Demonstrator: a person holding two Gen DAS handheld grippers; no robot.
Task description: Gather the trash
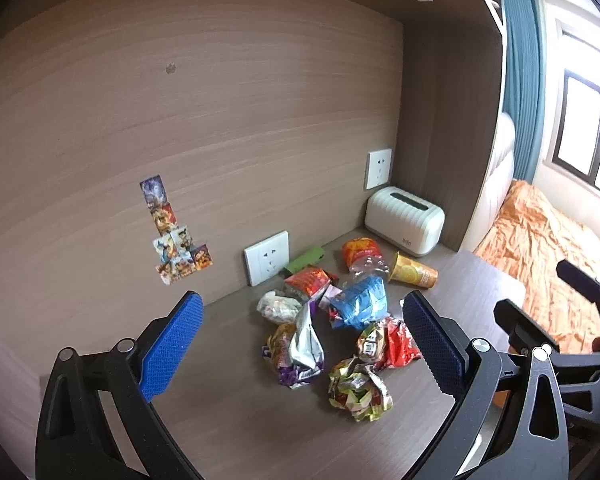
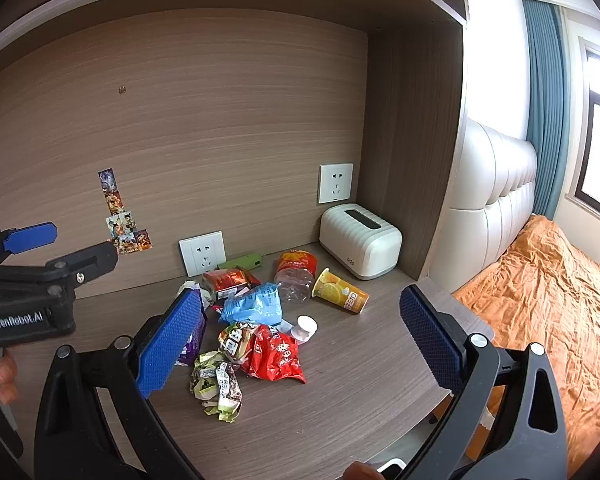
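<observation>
Loosely heaped on the grey wood-grain desk top (image 2: 340, 420) lies the trash, near the back wall and well clear of both tools. At the front sits a crumpled green-and-yellow foil wrapper (image 2: 217, 384), touching a crushed red snack bag (image 2: 274, 354) just behind it. A crinkled blue plastic bag (image 2: 254, 304) lies further back, with a red-and-orange packet (image 2: 230, 280) behind that. A clear squashed plastic bottle with a red label (image 2: 294, 276) rests beside an orange paper cup printed with lemon slices (image 2: 340, 292), which lies on its side, mouth turned left. A small white cap-like piece (image 2: 306, 326) sits between the red bag and the cup. In the left wrist view a silver-and-purple foil bag (image 1: 300, 352) and a whitish wad of paper (image 1: 278, 306) show at the left of the heap, and a green flat packet (image 1: 304, 260) lies against the wall.

Neither gripper touches anything. The right gripper (image 2: 300, 340) hangs above the desk with its blue-padded jaws spread wide, nothing between them; the left gripper (image 1: 300, 340) is likewise spread wide and empty, with the heap seen between its pads.

Beyond the heap, a cream ribbed tissue box (image 2: 360, 240) stands in the corner, two white wall sockets (image 2: 203, 252) are set in the brown wooden back panel, and a cluster of colourful stickers (image 2: 124, 224) is stuck to it. An orange bedspread (image 2: 540, 300) lies to the right.
</observation>
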